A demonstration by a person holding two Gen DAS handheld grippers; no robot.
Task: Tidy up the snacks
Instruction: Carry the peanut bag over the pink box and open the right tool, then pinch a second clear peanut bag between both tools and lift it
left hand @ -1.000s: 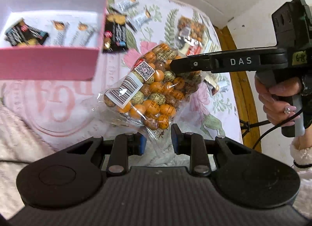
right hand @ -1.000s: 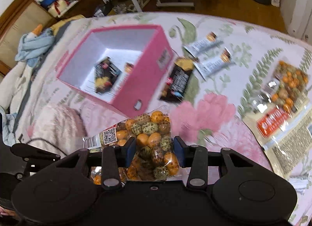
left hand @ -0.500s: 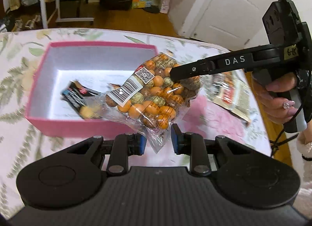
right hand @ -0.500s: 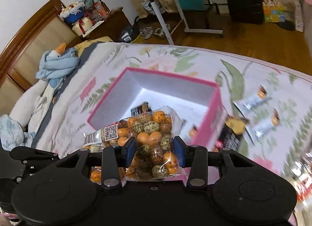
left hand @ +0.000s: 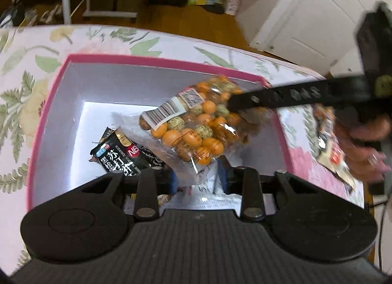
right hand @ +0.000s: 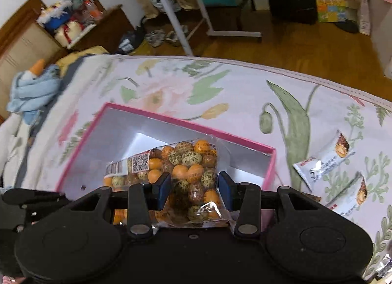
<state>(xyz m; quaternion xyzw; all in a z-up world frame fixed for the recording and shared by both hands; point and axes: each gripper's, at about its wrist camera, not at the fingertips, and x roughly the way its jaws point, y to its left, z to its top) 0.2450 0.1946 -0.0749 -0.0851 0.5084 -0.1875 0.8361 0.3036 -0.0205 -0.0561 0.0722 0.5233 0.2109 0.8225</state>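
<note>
Our right gripper (right hand: pixel 193 190) has its blue-padded jaws closed on the clear bag of orange and speckled candies (right hand: pixel 186 168), pinching it across the middle. In the left wrist view, the same bag (left hand: pixel 196 124) hangs in the air over the open pink box (left hand: pixel 49 102), lifted clear of the box floor, with its barcode label facing up. The box sits on the flower-printed bed cover (right hand: pixel 220 87).

Our left gripper (left hand: pixel 198 181) sits low over the near side of the box. Its jaws stand apart with a gap between them; the lower corner of the bag dips toward that gap, but the blur leaves us unsure whether it touches either pad.

Inside the box, a black snack packet (left hand: pixel 120 156) with white lettering lies on the white floor, just left of the hanging bag. Outside the box, to its right, two white wrapped snacks (right hand: pixel 325 159) lie on the bed cover, well apart from the box wall.
</note>
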